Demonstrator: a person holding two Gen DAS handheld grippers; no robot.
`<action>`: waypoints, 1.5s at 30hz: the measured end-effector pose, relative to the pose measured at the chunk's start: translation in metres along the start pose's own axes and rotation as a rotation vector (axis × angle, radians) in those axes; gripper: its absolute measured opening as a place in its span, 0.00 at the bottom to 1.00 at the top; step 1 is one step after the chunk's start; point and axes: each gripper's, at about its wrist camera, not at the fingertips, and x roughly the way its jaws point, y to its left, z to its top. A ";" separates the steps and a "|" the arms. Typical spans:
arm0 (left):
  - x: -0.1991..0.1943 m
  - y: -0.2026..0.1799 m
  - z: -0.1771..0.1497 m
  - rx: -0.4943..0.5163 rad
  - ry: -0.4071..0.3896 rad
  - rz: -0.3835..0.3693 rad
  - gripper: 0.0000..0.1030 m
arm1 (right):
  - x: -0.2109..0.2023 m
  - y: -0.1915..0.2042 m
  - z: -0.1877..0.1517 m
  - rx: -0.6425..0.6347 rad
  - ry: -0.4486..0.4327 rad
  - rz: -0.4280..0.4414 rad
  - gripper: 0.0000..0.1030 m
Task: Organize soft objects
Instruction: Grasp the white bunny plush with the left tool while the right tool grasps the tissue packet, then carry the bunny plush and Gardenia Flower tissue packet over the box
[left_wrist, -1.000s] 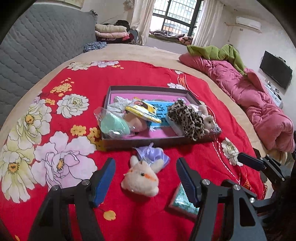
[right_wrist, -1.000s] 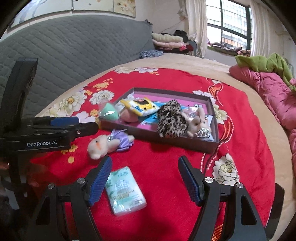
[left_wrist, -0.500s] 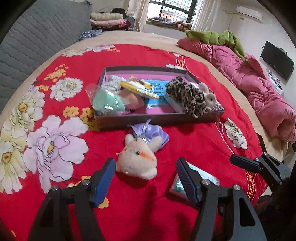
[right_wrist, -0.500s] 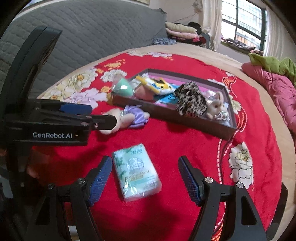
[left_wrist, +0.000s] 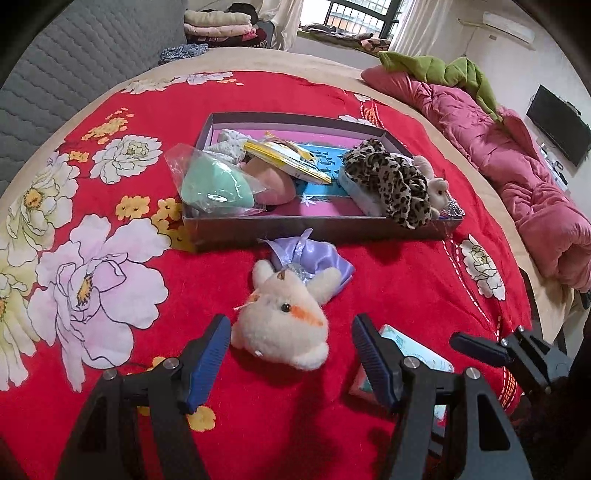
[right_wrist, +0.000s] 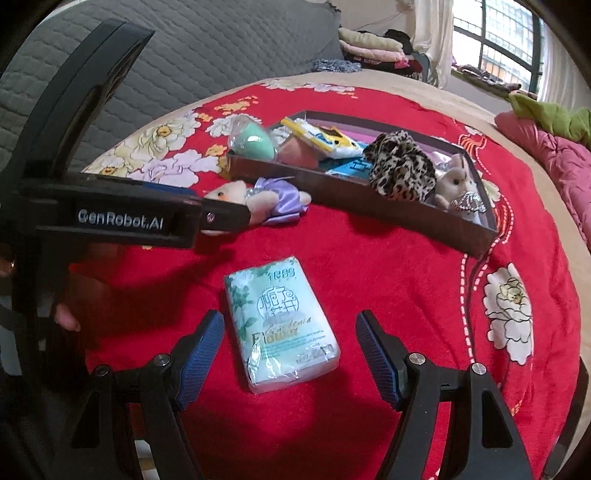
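Observation:
A cream plush toy in a purple dress (left_wrist: 286, 317) lies on the red floral blanket in front of a shallow grey box (left_wrist: 317, 225). My left gripper (left_wrist: 291, 350) is open, its blue pads on either side of the plush's head, not touching. A pale green tissue pack (right_wrist: 279, 321) lies on the blanket. My right gripper (right_wrist: 290, 354) is open around the pack's near end. The box (right_wrist: 354, 205) holds a mint sponge in a bag (left_wrist: 212, 184), a leopard scrunchie (left_wrist: 388, 184), a small bunny (left_wrist: 436, 188) and other soft things.
A pink quilt (left_wrist: 517, 162) and green cloth (left_wrist: 447, 70) lie at the right of the bed. A grey padded headboard (right_wrist: 184, 55) stands at the left. The left gripper's body (right_wrist: 122, 218) crosses the right wrist view, partly hiding the plush (right_wrist: 258, 199).
Both grippers have moved forward and down. The plush now sits between the left pads, the tissue pack between the right pads. Both stay open.

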 end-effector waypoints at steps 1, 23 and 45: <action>0.002 0.000 0.001 -0.002 0.002 -0.002 0.66 | 0.002 0.000 0.000 0.000 0.002 0.002 0.73; 0.041 0.002 0.014 -0.018 0.039 0.027 0.66 | 0.035 -0.004 0.008 -0.006 0.021 0.026 0.73; 0.036 -0.014 0.016 0.074 0.009 0.038 0.48 | 0.023 -0.017 0.006 0.025 -0.014 0.016 0.50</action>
